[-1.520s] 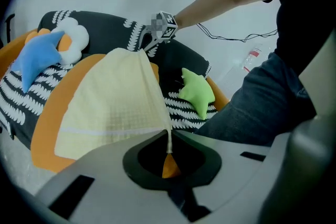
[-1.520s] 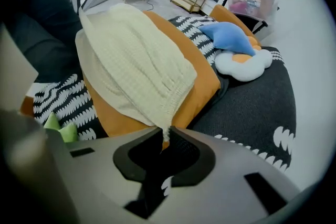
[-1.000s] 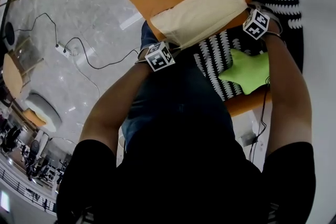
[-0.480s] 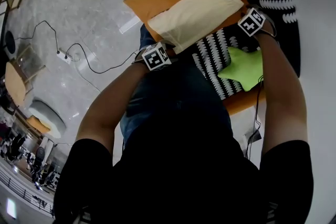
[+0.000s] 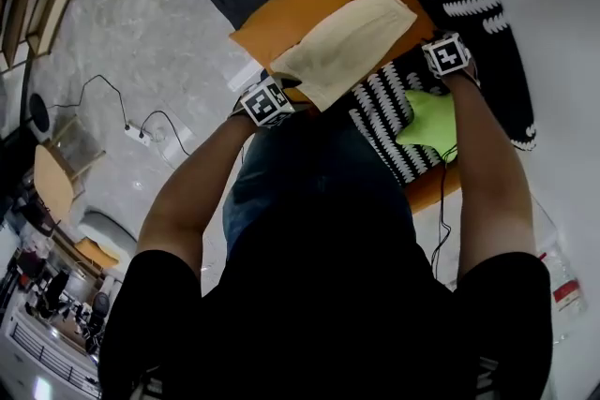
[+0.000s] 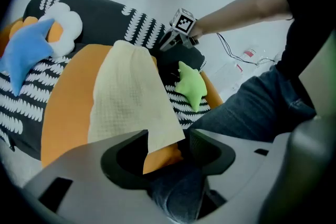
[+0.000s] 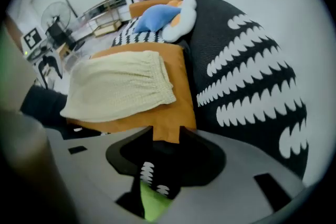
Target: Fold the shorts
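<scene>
The cream shorts [image 5: 342, 42] lie folded flat on an orange cushion [image 5: 309, 0]. My left gripper [image 5: 281, 81] hovers at their near left corner. In the left gripper view its jaws have just been opening and stand wide; the shorts' corner [image 6: 157, 136] shows in the gap, untouched by either pad. My right gripper [image 5: 434, 42] hangs at the cushion's right end, beside the shorts' waistband [image 7: 157, 78]. Its jaws have also just been opening, and only the cushion's edge [image 7: 167, 131] shows between them.
The cushion rests on a black cover with white leaf print [image 5: 394, 108]. A green star plush [image 5: 429, 119] lies under my right forearm. Blue and white plush toys [image 7: 157, 14] sit at the far end. A power strip with its cable [image 5: 141, 134] lies on the floor.
Both grippers have drawn slightly back and up from the shorts' near edge. The shorts stay flat on the cushion. The head view now shows more of the far end.
</scene>
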`<state>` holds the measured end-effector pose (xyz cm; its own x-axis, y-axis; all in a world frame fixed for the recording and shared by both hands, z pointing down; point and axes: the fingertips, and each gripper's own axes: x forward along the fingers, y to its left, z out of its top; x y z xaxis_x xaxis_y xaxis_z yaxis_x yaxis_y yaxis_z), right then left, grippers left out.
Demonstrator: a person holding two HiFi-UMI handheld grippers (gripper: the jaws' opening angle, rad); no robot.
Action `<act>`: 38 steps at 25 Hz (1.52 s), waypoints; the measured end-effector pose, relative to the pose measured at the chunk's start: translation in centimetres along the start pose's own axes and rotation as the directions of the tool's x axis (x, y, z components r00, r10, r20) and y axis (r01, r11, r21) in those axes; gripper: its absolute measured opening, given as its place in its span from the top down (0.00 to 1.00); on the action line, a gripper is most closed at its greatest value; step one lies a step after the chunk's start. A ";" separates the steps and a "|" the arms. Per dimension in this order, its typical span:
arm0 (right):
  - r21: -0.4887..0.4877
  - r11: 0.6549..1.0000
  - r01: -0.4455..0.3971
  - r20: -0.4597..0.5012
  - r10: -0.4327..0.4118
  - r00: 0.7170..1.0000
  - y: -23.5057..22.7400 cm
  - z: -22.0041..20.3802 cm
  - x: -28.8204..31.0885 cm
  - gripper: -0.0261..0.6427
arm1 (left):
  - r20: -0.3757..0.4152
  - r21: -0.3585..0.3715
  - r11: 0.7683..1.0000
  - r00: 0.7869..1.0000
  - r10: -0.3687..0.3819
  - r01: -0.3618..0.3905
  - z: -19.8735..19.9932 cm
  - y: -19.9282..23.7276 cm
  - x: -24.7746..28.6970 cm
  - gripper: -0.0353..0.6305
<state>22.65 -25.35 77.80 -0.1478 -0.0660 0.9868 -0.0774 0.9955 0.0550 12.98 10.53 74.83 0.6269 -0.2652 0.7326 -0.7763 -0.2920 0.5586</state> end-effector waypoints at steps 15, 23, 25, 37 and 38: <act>0.610 0.743 -0.276 0.314 0.094 0.945 -0.1 0.8 -0.5 0.68 | 0.057 -0.033 0.999 0.998 0.008 -0.007 13.7 7.8 -3.7 0.55; 0.681 0.635 -0.366 0.400 0.097 0.911 0.4 2.2 2.0 0.67 | 0.066 -0.041 0.999 0.998 -0.019 0.022 20.0 12.8 -1.9 0.54; 0.679 0.628 -0.381 0.421 0.092 0.902 -0.5 3.2 2.7 0.67 | 0.073 -0.031 0.999 0.997 -0.016 0.019 21.8 14.3 -1.3 0.54; 0.702 0.528 -0.478 0.491 0.127 0.862 -0.1 5.3 6.1 0.65 | 0.038 -0.070 0.995 0.997 -0.069 0.072 26.0 18.3 3.7 0.54; 0.695 0.527 -0.489 0.499 0.136 0.856 0.2 5.5 6.4 0.65 | 0.037 -0.074 0.994 0.997 -0.073 0.076 26.5 18.5 4.3 0.54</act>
<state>16.29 -25.98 83.26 -0.6286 0.0450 0.7764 -0.6541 0.5096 -0.5591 3.01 -20.33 78.03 0.6841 -0.2773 0.6747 -0.7293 -0.2426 0.6398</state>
